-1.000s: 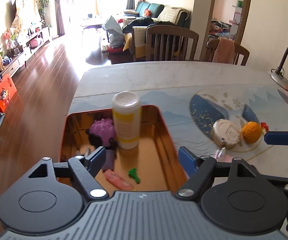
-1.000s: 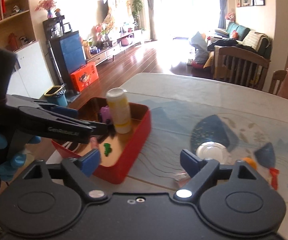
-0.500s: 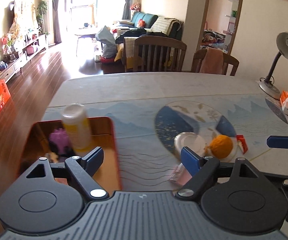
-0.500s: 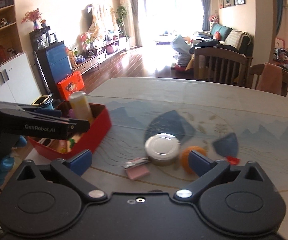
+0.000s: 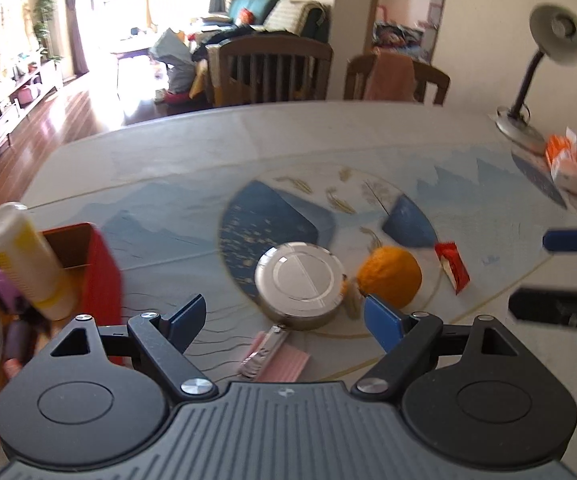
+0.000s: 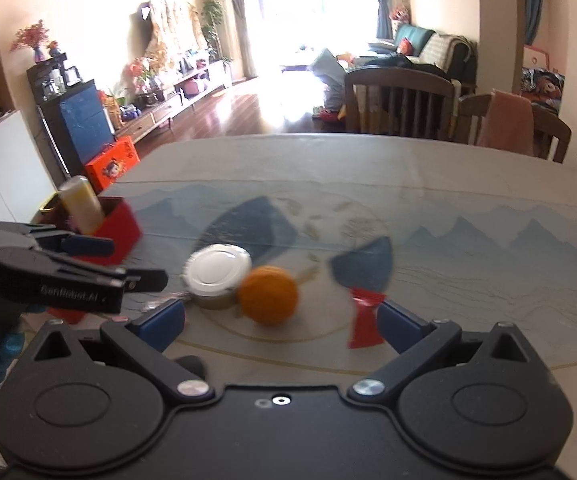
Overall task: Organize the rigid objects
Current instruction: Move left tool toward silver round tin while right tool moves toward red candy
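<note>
Both jaws gape wide, empty; I'd centre my left gripper (image 5: 284,318) squarely over the round tin (image 5: 300,282) before closing.

Desk lamp (image 5: 544,76) at the table's (image 5: 192,160) far edge, wooden chairs (image 5: 274,70) behind.

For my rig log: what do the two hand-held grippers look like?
Both match: the left hand-held gripper and right hand-held gripper have matte black bodies, round pivot housings, silver screws and blue finger pads. The left's top plate is ribbed grey. White "GenRobot.AI" lettering marks the left's side in the right wrist view. No cables or sleeves show.
</note>
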The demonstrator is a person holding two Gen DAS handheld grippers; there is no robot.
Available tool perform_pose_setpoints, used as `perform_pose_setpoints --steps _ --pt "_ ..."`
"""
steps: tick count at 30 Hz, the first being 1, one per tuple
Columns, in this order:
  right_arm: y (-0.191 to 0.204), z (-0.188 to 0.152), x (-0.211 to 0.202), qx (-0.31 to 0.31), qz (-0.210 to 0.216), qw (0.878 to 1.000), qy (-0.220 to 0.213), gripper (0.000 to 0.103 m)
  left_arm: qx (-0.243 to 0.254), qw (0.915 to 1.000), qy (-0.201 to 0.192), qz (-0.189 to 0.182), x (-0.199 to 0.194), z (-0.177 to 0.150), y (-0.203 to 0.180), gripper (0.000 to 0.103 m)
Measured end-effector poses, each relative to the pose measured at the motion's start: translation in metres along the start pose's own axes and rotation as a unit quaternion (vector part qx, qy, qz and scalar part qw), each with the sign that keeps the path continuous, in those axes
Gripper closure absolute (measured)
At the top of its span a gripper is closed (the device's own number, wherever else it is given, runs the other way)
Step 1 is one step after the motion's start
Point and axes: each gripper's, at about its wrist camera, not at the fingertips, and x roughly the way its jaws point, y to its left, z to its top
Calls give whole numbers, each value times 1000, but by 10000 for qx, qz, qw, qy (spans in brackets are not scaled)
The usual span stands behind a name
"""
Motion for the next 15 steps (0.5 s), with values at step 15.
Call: perform_pose_setpoints --steps 15 --pt "-50 -3 54 -26 -90 9980 619 12 456 9978 460 149 67 9 -18 17"
